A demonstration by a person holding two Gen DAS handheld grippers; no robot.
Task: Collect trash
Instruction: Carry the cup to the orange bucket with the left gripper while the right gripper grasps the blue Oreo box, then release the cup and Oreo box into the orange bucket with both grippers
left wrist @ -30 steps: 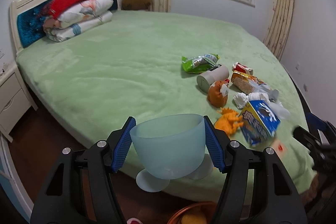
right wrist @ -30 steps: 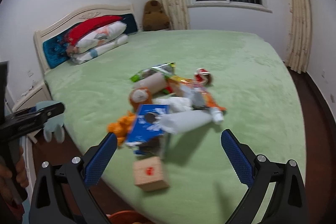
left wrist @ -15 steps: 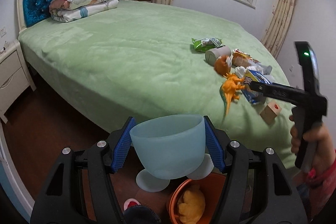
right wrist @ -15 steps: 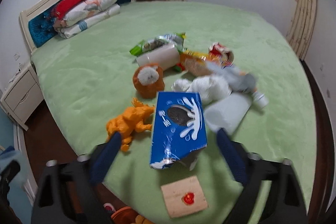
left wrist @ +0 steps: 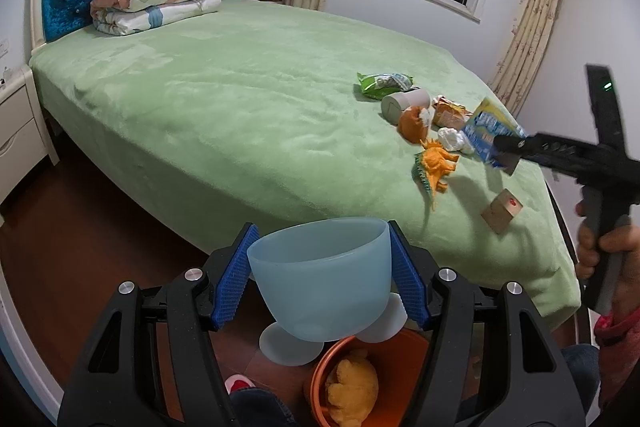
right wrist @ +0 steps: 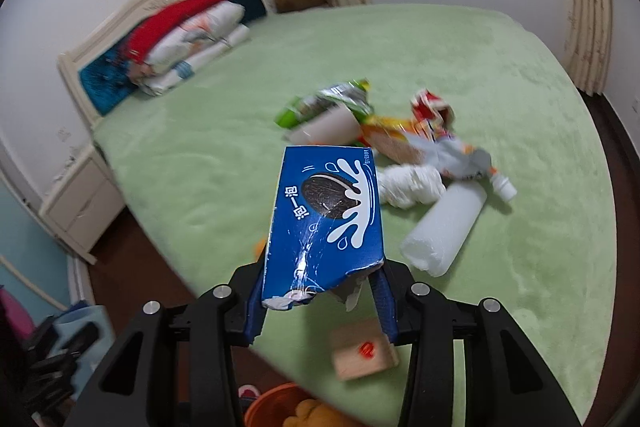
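Torn blue cardboard cookie box (right wrist: 326, 223) is clamped by just-closed right gripper (right wrist: 320, 297), lifted above green bed (right wrist: 500, 75). Pale blue plastic cup (left wrist: 322, 277) is clamped in left gripper (left wrist: 322, 277) over orange bucket (left wrist: 396, 351).

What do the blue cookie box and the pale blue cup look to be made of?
Blue cookie box: thin printed cardboard with a glossy finish, judging by the sheen and its ragged, torn bottom edge. Pale blue cup: probably soft translucent plastic or silicone with a matte, frosted finish, since light shows faintly through its wall.
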